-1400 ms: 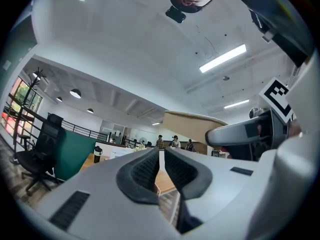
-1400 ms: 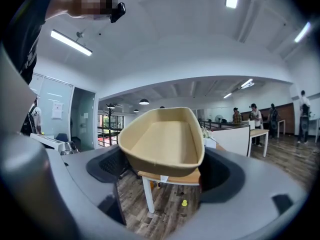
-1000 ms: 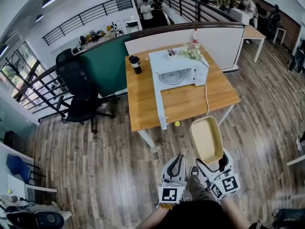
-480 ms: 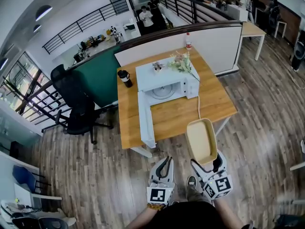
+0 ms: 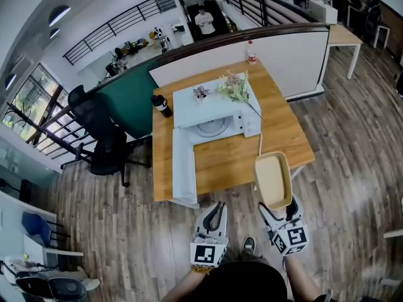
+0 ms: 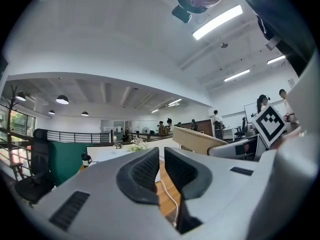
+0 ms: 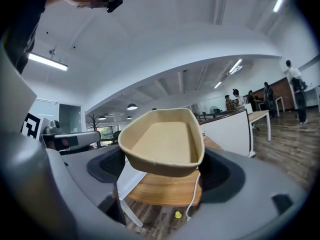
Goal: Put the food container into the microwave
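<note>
Marker squares, black on white, face up from the cubes on both my claws. My left gripper [image 5: 218,207] is drawn down to a thin slit with nothing in it. My right gripper [image 5: 278,209] clamps the near end of the tan food container [image 5: 272,180], which juts forward from the jaws with its open side up. It hangs above the wood-plank floor [image 5: 352,137], and its far end reaches the near edge of the wooden table [image 5: 286,128], towards the near right corner. The white microwave [image 5: 211,109] sits mid-table, well apart from the container; its door [image 5: 183,168] swings open towards the near left corner. Flowers [image 5: 234,87] lie on its top and a black flask [image 5: 161,105] stands at the left edge. A black office chair [image 5: 101,131] stands beyond.
</note>
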